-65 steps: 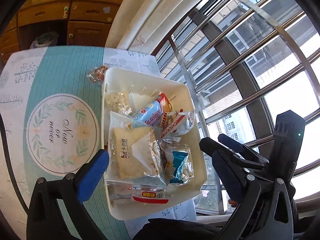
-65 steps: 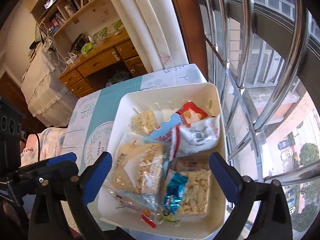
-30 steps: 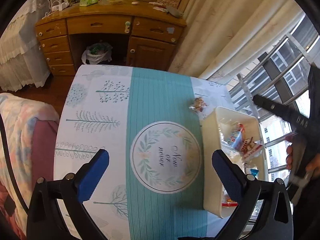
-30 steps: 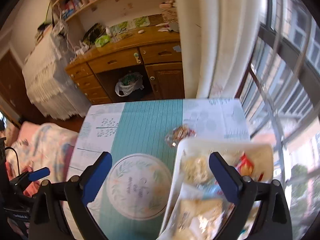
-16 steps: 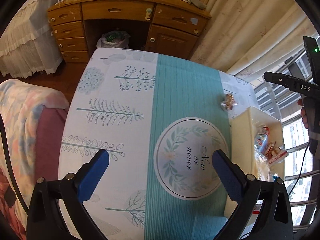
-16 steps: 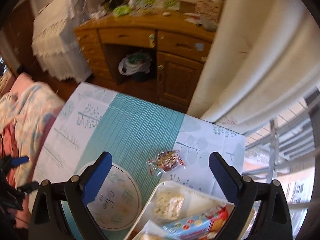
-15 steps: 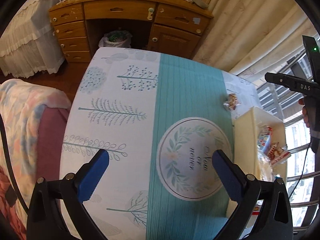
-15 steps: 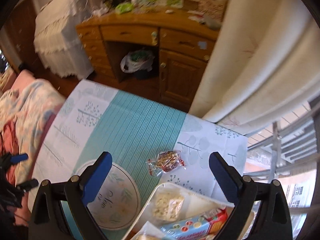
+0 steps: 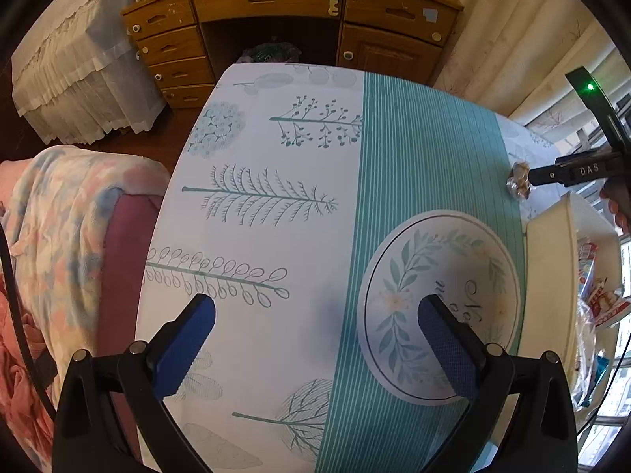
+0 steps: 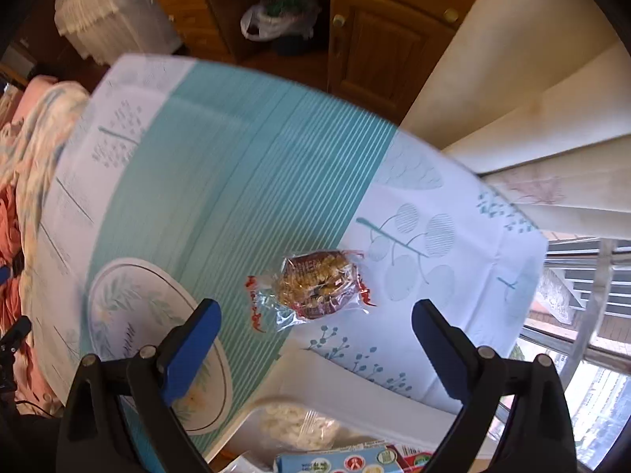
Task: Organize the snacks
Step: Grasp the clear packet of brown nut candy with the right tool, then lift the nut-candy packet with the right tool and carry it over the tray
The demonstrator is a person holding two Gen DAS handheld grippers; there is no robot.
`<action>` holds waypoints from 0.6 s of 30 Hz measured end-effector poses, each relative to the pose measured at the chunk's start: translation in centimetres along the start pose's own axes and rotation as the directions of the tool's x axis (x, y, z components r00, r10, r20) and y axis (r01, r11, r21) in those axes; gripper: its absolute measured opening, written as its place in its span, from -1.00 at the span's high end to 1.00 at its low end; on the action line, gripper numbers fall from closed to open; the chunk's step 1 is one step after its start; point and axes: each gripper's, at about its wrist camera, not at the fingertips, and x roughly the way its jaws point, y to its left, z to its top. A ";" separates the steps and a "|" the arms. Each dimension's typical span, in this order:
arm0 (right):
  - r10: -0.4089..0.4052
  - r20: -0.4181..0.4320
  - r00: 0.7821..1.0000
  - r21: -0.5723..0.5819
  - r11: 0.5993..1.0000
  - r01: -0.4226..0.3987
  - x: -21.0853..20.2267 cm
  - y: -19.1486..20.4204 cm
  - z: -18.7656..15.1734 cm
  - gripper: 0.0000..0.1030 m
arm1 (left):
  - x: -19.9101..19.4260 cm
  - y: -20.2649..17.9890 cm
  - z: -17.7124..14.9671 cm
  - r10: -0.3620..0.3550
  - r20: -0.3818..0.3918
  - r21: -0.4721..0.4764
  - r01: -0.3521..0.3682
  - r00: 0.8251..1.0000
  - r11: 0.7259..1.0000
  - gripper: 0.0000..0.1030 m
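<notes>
The right tongs [image 10: 315,327] hang wide open just above 1 stray snack [image 10: 315,289] on the bench [image 10: 244,197], framing it, likely lined up to grab it. The snack lies just beyond the tub [image 10: 355,394], which holds the other packets, so it looks like the last to go in. The left tongs [image 9: 315,327], open and empty, wait over bare cloth, clear of the work.

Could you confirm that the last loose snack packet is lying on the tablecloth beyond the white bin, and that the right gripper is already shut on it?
Not quite: the right gripper is open, its fingers apart on either side of the snack packet and not touching it, as the right wrist view shows. The packet does lie loose on the tablecloth beyond the white bin.
</notes>
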 end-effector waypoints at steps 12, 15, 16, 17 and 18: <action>-0.003 -0.116 0.993 -0.042 0.999 -0.002 3.9 0.8 1.3 -0.43 | 0.6 -0.1 -1.1 0.039 -0.043 0.048 -0.036 0.998 0.998 -0.99; 0.012 -0.126 0.992 -0.042 0.999 -0.017 4.1 1.0 1.2 -0.17 | 0.7 -0.2 -1.3 0.033 -0.055 0.053 -0.030 0.998 0.998 -0.99; 0.013 -0.125 0.992 -0.037 0.999 -0.018 4.2 1.0 1.1 -0.17 | 0.6 -0.3 -1.3 0.031 -0.057 0.057 -0.027 0.998 0.998 -0.99; 0.011 -0.125 0.992 -0.037 0.999 -0.015 4.2 1.0 1.3 -0.17 | 0.5 -0.4 -1.3 0.030 -0.055 0.059 -0.027 0.998 0.998 -0.99; 0.008 -0.124 0.992 -0.037 0.999 -0.013 4.2 1.1 1.3 -0.17 | 0.3 -0.5 -1.3 0.029 -0.050 0.062 -0.026 0.998 0.998 -0.99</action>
